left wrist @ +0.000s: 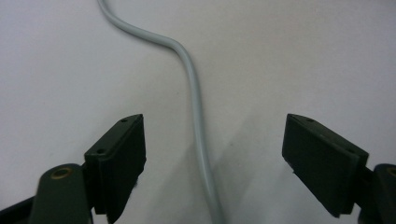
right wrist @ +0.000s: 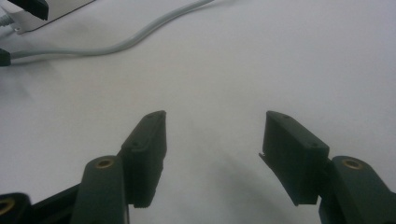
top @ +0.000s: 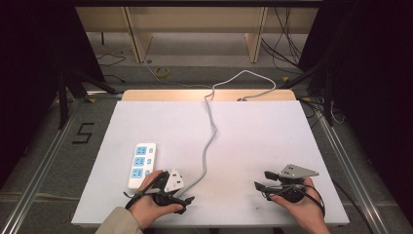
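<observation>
A white power strip (top: 141, 165) with blue sockets lies at the near left of the white table (top: 263, 126). Its grey cable (top: 210, 136) snakes away to the far edge. My left gripper (top: 185, 201) sits just right of the strip, held in a hand. In the left gripper view the left gripper (left wrist: 215, 156) stands open, and the cable (left wrist: 194, 93) runs on the table between its jaws without touching the pads. My right gripper (top: 263, 180) is at the near right, pointing left. The right gripper view shows the right gripper (right wrist: 215, 144) open over bare table, with the cable (right wrist: 140, 35) and a corner of the strip (right wrist: 56, 11) beyond.
The cable leaves the table at the back and joins a white lead on the floor (top: 248, 75). Wooden furniture legs (top: 139, 39) and loose wires stand behind the table. Metal rails (top: 44, 156) run along both sides.
</observation>
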The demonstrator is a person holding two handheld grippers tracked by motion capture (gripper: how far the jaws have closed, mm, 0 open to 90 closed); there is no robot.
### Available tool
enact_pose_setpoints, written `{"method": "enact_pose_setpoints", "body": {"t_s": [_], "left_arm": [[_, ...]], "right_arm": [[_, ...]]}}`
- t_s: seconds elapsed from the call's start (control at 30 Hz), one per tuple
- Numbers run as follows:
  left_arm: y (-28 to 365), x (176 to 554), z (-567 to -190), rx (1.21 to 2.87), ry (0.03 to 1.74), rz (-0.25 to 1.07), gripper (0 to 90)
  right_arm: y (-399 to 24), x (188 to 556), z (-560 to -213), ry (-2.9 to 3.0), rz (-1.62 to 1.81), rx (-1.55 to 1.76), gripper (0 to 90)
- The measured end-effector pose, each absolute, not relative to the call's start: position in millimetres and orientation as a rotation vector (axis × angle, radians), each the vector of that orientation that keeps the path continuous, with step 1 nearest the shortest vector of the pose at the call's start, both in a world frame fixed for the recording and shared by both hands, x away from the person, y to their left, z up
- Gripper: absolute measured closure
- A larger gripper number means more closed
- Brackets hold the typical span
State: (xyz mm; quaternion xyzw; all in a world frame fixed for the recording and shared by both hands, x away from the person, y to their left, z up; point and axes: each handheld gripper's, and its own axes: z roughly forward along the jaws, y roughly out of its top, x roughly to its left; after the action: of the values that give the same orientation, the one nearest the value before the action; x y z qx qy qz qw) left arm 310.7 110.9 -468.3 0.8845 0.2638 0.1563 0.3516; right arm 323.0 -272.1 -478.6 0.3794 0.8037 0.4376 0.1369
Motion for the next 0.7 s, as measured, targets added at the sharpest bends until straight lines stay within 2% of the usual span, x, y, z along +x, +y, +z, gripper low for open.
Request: {"method": "enact_pose_setpoints", "body": {"t_s": [0.43, 0.7], "left_arm": [[111, 315, -463, 2.258, 0.71, 0.427, 38.6], [113, 322, -458, 2.25, 0.762, 0.489, 71.1]], "right_arm": [[-271, 324, -480, 2.331, 1.259, 1.097, 40.7], [-271, 324, -480, 2.33, 1.26, 1.098, 40.7]]}}
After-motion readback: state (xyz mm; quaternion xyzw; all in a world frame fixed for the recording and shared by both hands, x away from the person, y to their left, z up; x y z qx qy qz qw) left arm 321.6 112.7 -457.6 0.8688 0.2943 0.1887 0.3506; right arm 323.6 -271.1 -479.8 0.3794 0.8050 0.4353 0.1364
